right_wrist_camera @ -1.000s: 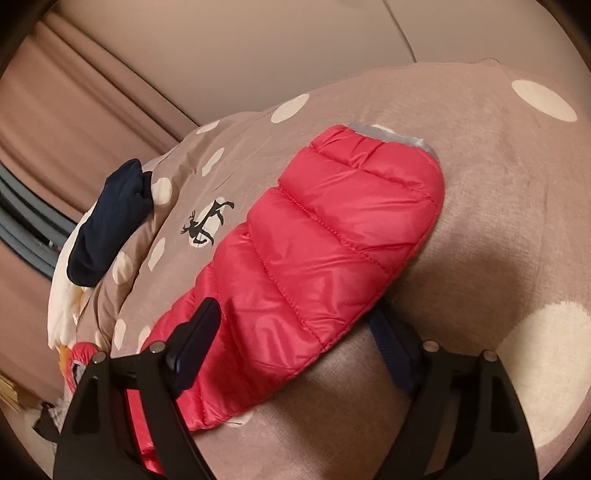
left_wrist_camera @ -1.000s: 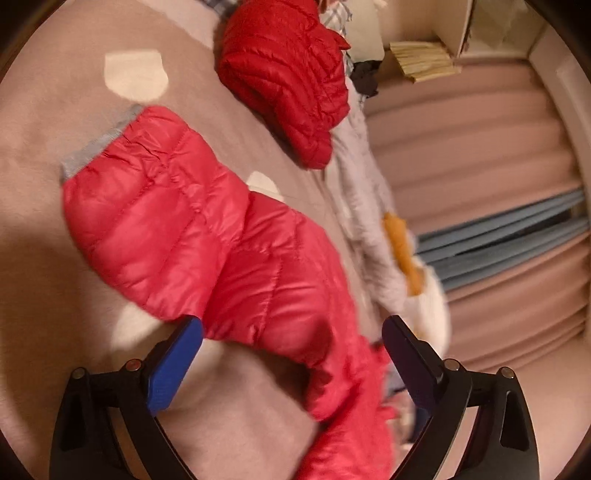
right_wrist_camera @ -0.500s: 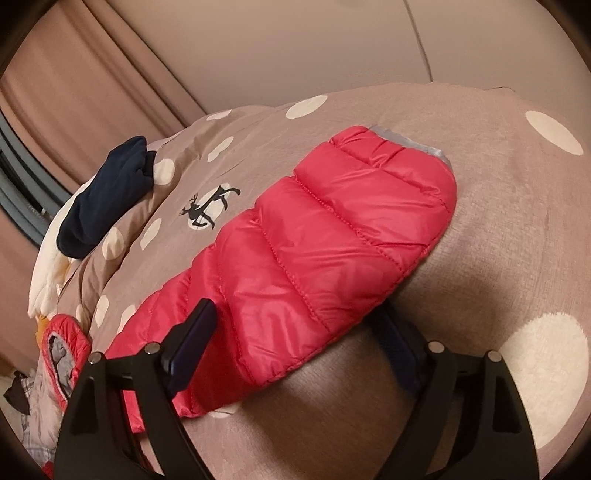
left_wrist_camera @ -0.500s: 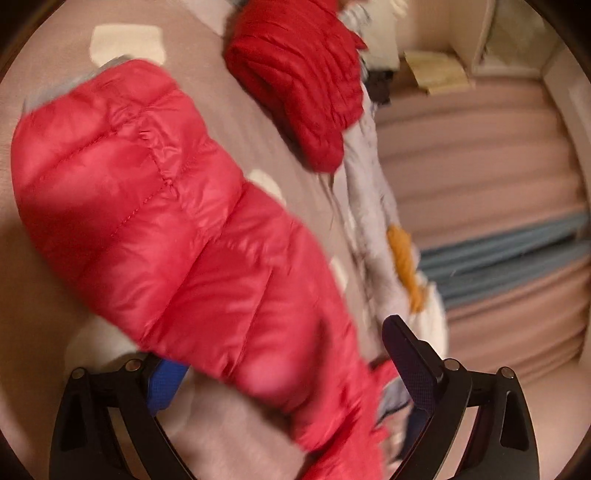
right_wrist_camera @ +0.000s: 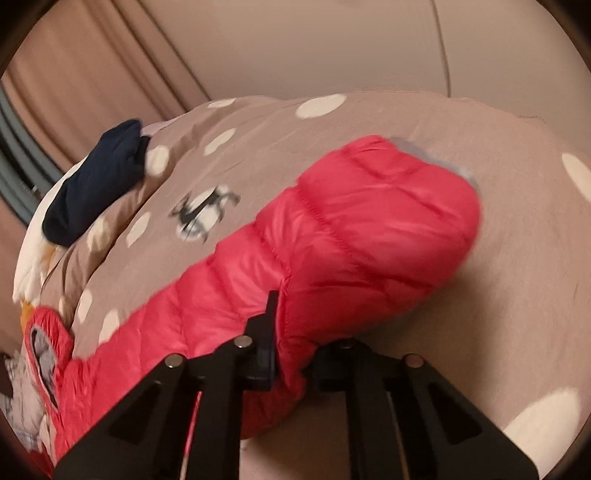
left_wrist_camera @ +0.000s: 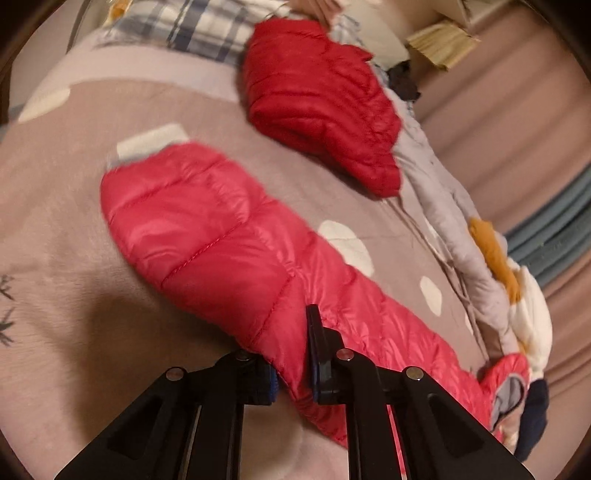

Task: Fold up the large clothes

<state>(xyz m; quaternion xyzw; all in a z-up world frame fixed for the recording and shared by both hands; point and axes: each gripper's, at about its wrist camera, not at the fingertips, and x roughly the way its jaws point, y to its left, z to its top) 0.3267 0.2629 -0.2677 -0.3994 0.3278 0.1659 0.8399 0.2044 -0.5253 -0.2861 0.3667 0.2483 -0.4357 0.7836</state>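
A pink-red puffer jacket [left_wrist_camera: 221, 251] lies folded lengthwise on the brown dotted bedspread [left_wrist_camera: 55, 240]; its grey-lined hem end points away from me. It also shows in the right wrist view [right_wrist_camera: 351, 236]. My left gripper [left_wrist_camera: 295, 354] is shut on the jacket's near edge. My right gripper [right_wrist_camera: 295, 354] is shut on the same near edge, the fabric bunched between the fingers. The jacket's hood end [left_wrist_camera: 506, 380] hangs toward the bed's edge.
A darker red folded puffer jacket [left_wrist_camera: 317, 96] lies further up the bed by a plaid pillow [left_wrist_camera: 199, 26]. Grey and white clothes [left_wrist_camera: 443, 206] run along the bed's right edge. A navy garment [right_wrist_camera: 96, 184] lies at the bed's corner. Curtains [left_wrist_camera: 517, 110] hang beyond.
Both grippers moved in on the jacket's near edge and closed on it; they were open before. The jacket has shifted a little on the bedspread.
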